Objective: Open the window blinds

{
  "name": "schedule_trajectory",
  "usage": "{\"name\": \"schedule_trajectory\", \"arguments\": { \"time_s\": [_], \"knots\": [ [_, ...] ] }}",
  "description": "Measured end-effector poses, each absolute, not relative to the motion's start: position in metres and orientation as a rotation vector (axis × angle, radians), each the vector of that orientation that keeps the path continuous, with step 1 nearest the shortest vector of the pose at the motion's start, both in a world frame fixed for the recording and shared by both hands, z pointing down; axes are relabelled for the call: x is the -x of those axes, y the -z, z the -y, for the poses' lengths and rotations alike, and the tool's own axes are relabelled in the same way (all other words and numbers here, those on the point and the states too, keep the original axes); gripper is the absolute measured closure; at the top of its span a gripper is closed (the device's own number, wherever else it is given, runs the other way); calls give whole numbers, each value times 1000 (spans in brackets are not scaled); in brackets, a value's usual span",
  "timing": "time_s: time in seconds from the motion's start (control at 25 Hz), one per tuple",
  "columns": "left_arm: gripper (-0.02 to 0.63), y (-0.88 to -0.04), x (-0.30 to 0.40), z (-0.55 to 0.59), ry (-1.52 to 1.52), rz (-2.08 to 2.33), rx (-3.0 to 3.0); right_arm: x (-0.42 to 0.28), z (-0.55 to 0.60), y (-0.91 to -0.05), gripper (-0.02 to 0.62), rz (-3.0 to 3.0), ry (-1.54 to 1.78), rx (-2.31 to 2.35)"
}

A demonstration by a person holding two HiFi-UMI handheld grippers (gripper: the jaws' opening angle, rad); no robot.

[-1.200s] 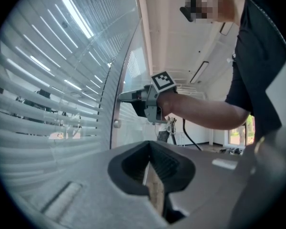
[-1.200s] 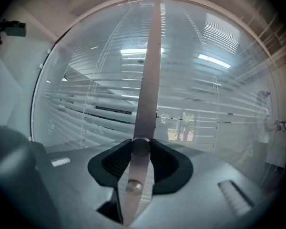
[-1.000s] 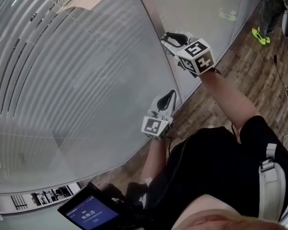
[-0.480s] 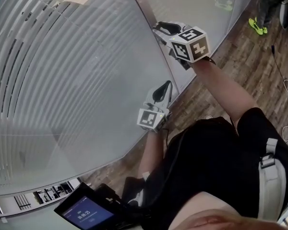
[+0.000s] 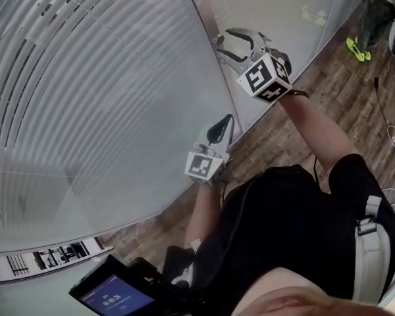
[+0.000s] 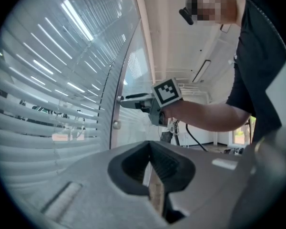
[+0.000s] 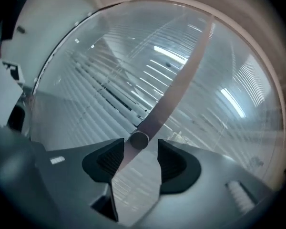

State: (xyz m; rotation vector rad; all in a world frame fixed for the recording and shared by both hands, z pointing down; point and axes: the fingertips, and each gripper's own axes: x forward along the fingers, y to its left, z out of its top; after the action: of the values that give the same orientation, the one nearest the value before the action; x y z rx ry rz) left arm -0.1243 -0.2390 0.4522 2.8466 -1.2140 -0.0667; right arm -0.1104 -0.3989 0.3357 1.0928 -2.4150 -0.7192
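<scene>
Brown wood-plank floor (image 5: 355,104) runs along a glass wall (image 5: 276,15) under a bright white ceiling (image 6: 176,37).

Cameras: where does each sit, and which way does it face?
Head view: on the person's head, looking steeply down at blinds, torso, left gripper, right gripper.
Left gripper view: on that gripper, along its shut jaws towards the right forearm.
Right gripper view: along its jaws, just opened, a knob between them, not gripped.
Shared: head and left gripper views show the right gripper.

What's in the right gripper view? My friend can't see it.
The right claw, its jaws just opened wide, has a small round knob between them, not gripped. The knob sits on a metal frame strip, with window blinds behind it.
</scene>
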Motion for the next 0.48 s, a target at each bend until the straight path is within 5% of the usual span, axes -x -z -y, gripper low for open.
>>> {"name": "schedule_trajectory", "arguments": {
  "time_s": [0.2, 0.48],
  "knots": [
    [603, -450, 121, 243, 69, 1249, -2842, 123, 398, -338, 370, 2033, 1176, -937],
    [603, -448, 114, 244, 104, 1266, -2841, 130, 397, -343, 385, 1911, 1302, -840]
  ]
}}
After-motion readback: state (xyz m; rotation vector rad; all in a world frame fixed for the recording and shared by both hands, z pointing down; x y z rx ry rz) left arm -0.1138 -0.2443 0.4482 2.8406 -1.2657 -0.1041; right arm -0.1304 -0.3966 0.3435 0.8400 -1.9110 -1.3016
